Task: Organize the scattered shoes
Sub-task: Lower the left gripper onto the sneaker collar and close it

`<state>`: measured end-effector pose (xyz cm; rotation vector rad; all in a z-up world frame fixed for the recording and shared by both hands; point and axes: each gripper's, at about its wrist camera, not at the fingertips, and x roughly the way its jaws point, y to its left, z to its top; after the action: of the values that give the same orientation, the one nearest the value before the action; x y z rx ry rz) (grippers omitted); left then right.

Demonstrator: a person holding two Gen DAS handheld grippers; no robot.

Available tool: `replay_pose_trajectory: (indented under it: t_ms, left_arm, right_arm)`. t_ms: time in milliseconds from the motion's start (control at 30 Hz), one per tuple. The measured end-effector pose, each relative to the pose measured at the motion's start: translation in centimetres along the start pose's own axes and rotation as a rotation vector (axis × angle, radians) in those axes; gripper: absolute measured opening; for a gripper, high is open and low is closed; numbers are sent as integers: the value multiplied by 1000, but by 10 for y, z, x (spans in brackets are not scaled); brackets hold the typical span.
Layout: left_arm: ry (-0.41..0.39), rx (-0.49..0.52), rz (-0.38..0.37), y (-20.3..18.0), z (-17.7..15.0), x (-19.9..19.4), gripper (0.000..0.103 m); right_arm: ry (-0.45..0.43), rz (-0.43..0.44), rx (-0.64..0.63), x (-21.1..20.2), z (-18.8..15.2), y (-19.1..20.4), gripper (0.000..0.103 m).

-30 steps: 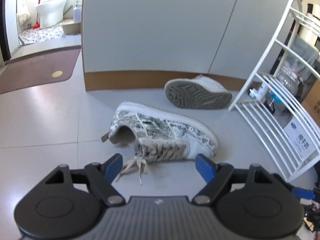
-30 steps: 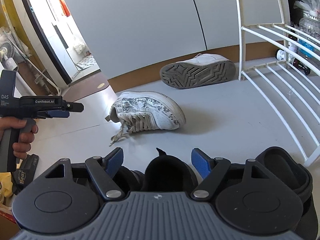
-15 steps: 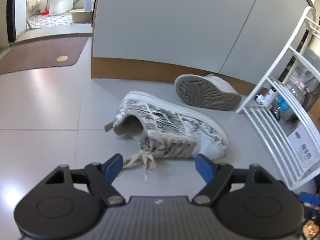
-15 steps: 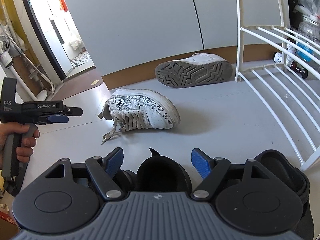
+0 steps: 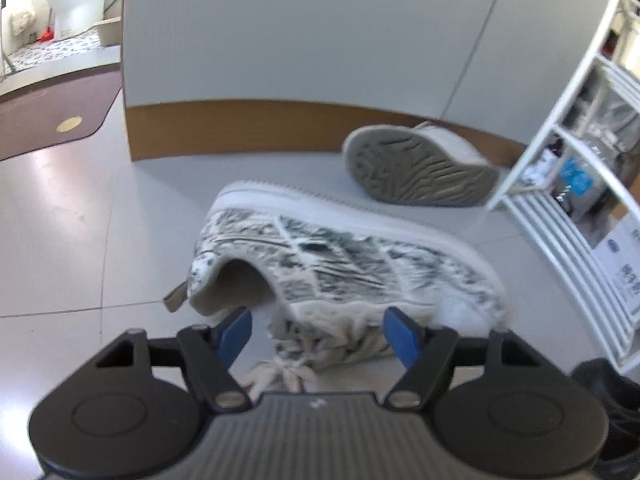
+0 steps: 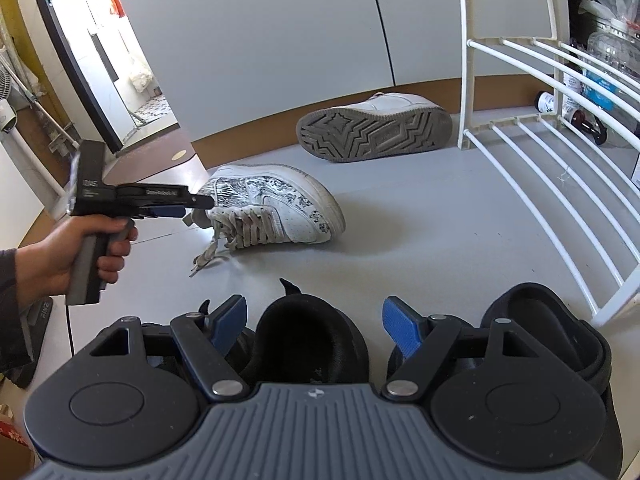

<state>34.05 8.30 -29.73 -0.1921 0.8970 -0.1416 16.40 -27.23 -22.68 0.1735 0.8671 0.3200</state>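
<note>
The left hand-held gripper [image 5: 316,334], jaws closing with nothing yet pressed between them, hangs over the laced throat of the white low-top sneaker with grey marbled print [image 5: 340,256], which lies tipped on its side mid-floor. The likely slip is pinching only its loose beige laces [image 5: 280,374], so the shoe swings or drops. Rightward, the right hand-held gripper [image 6: 316,324] hovers wide open and empty above a black slip-on shoe [image 6: 308,340] near the white wire shoe rack [image 6: 532,160].

glossy floor [image 6: 420,240], ridged rubber sole [image 6: 372,136]
</note>
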Motion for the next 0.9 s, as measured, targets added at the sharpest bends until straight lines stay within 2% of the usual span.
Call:
replay_pose_trajectory:
  t_ms: [67, 133, 233, 300, 400, 467, 567, 600, 633, 700, 767, 833, 900]
  left_arm:
    - [33, 12, -8, 5, 2, 10, 76]
    - [53, -34, 1, 13, 5, 17, 76]
    - [52, -77, 7, 21, 9, 24, 77]
    - [55, -76, 15, 23, 10, 29, 82]
    - [38, -106, -18, 24, 10, 34, 82]
    - [36, -86, -48, 18, 9, 39, 87]
    - [31, -61, -60, 14, 9, 41, 88]
    - [31, -65, -68, 14, 10, 40, 85]
    - [32, -73, -87, 14, 9, 40, 76]
    - [27, -68, -95, 12, 9, 37, 67]
    - [4, -53, -93, 11, 9, 30, 49]
    - [-20, -89, -124, 15, 10, 25, 39]
    - [-22, -104, -145, 15, 11, 21, 36]
  right_arm:
    - [0, 1, -2, 0, 0, -1, 80]
    - [1, 1, -6, -1, 0, -2, 80]
    - [4, -1, -4, 0, -1, -3, 80]
    - [8, -3, -2, 0, -1, -3, 80]
    - [9, -4, -3, 1, -2, -2, 80]
    - [11, -5, -5, 2, -2, -1, 80]
    - [15, 0, 0, 3, -2, 1, 80]
    - [13, 3, -3, 3, -2, 2, 80]
    - [12, 4, -5, 3, -2, 3, 80]
    - [13, 6, -6, 3, -2, 3, 80]
    - [14, 4, -2, 3, -3, 3, 80]
    - [17, 0, 4, 4, -3, 2, 80]
    - [17, -1, 5, 4, -3, 2, 80]
